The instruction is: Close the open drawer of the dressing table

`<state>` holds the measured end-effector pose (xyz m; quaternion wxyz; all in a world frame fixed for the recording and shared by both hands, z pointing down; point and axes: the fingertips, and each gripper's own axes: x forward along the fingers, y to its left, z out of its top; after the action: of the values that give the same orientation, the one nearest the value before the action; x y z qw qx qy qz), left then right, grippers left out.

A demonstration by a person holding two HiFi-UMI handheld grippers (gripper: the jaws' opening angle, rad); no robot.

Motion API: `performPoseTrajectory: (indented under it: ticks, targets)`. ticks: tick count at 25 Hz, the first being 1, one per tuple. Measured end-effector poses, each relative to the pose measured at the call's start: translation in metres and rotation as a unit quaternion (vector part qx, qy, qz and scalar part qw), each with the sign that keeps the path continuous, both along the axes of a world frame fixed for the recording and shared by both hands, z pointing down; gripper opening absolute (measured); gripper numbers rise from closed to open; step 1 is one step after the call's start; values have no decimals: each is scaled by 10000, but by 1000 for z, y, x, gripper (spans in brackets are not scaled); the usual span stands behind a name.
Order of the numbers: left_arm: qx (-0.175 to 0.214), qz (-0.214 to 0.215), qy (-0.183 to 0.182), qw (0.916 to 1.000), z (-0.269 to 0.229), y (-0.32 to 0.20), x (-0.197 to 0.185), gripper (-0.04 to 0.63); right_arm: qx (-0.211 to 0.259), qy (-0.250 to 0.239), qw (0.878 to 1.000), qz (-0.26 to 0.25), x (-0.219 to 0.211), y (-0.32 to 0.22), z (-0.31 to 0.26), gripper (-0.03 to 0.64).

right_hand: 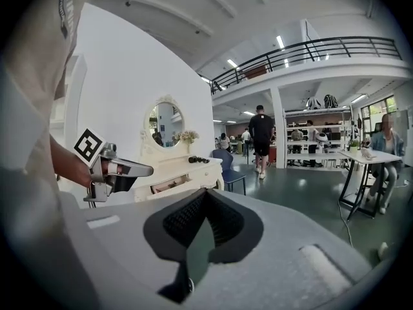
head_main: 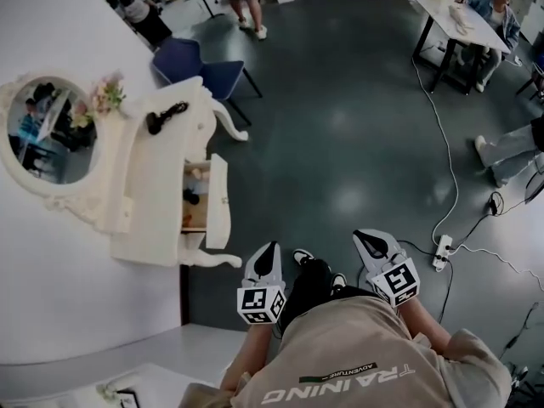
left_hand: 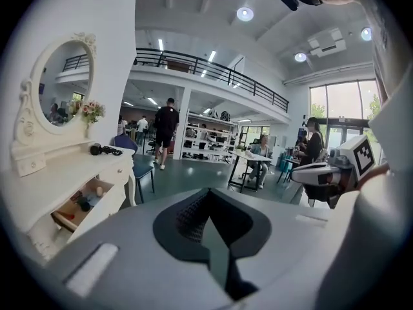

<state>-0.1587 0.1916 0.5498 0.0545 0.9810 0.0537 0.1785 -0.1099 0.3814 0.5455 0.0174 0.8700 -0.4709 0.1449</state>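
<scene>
Both tools are held low in front of us, and neither touches any furniture. Our left gripper (head_main: 269, 251) has its 2 jaws pressed together at the tips with nothing between them, and its own view shows only floor (head_main: 340, 143) past the dark pads. Our right gripper (head_main: 368, 237) is clenched the same way and is empty. It sits near the left one, to its right, with our shoes (head_main: 302, 257) between the 2.

Ahead and to the left of the left gripper, well apart from it, the white dressing table (head_main: 157, 172) stands against the white wall (head_main: 51, 262). Its drawer (head_main: 218, 202) is pulled out toward the open floor, with the front panel clear of the table's edge. A few small things lie inside, too small to name. In the right gripper view, the drawer shows just beyond the left gripper.

Farther off from the left gripper, a dark object (head_main: 166, 116) with a cord lies on the table top, perhaps a hair dryer. Beyond it are an oval mirror (head_main: 51, 130) and a small bunch of flowers (head_main: 107, 94). A blue chair (head_main: 204, 66) stands past the table's far end. To the right of the right gripper, a white power strip (head_main: 442, 252) lies on the floor, and its cable runs away across the room.
</scene>
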Motion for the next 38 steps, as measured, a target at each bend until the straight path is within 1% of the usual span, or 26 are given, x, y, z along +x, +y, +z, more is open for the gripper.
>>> performPoseTrajectory:
  ticks: [3,5,8,11,15,20,22,25,30,34,38]
  targets:
    - [-93,3,123,9999,1,-11,28,16,-84,-122,9999,89,24,-9,-1,2]
    - [-133,-11,220,9997,-5,-23,49,15,-85,-110,9998,139,46,-22,-9,2]
    - [-170,-57,358,9992,-13,-48,78,15,-99,-56,9999,-48,81,-58,-24,2]
    - [-61,18,412,9991,-11,-67,102,17,-3,84,9997,-224,111,-90,-49,2]
    - [-105,-73,340,9993,-10,-92,120,15,-205,310,9988,-304,138,-122,-66,2]
    - [-171,-191,370,9990,-3,-138,136,17,-445,498,9958,-625,151,-174,-75,2]
    - [-284,-325,351,9985,0,-151,138,15,-525,507,9941,-802,154,-191,-77,2]
    - [-295,-545,336,9975,1,-171,135,16,-502,516,9920,-1035,158,-217,-79,2]
    - [-367,-1048,136,9937,13,-196,126,15,-418,416,9872,-1479,165,-250,-69,2]
    - [-343,-1530,64,9876,11,-210,125,16,-275,272,9816,-1870,183,-275,-58,2]
    - [-216,-2074,16,9780,2,-225,130,15,-138,366,9692,-2432,203,-310,-56,2]
